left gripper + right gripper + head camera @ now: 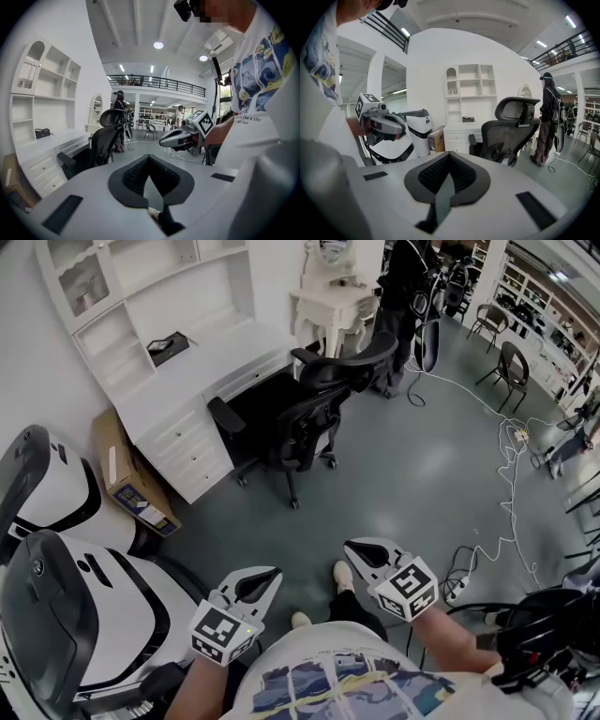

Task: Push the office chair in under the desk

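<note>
A black mesh office chair (300, 418) stands on the grey floor, its seat partly under the white desk (216, 371) and its back turned out into the room. It also shows in the left gripper view (105, 140) and the right gripper view (511, 136). My left gripper (265, 579) and right gripper (361, 554) are held close to my body, well short of the chair and pointing toward it. Both are shut with nothing between the jaws. Each gripper view catches the other one: the right gripper (164, 140) and the left gripper (401, 129).
A cardboard box (131, 484) leans beside the desk drawers. Large white-and-black machines (66, 615) stand at my left. White cables (506, 521) trail over the floor at the right. A person (403, 296) stands beyond the chair near a small white table (333, 310).
</note>
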